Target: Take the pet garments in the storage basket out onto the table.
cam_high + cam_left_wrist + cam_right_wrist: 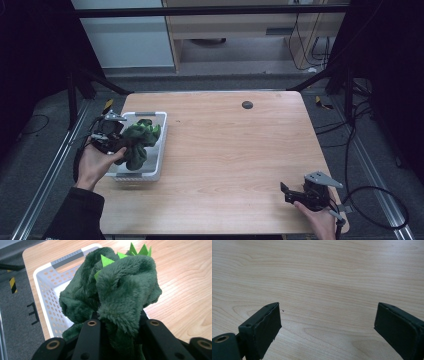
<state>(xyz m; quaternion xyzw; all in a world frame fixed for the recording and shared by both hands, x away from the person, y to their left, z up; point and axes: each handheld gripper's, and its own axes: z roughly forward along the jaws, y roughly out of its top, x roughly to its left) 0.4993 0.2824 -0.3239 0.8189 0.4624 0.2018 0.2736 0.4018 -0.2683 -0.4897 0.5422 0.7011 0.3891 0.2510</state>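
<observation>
Counter [225, 150], wooden: 1 white perforated basket [159, 145] at left edge. Left gripper [120, 142] pinches 1 dark green plush toy [139, 142] above basket. Right gripper [290, 192], jaws spread, empty, near front right corner.

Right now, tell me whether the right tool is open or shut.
Open. The right tool has its black jaws set wide apart, with bare light wooden table between them.

1. My left gripper [116, 142] clamps a green plush toy [139, 141] above the white basket [161, 131].
2. My right gripper [287, 192] rests on the wooden table [230, 150], near its front right corner.
</observation>
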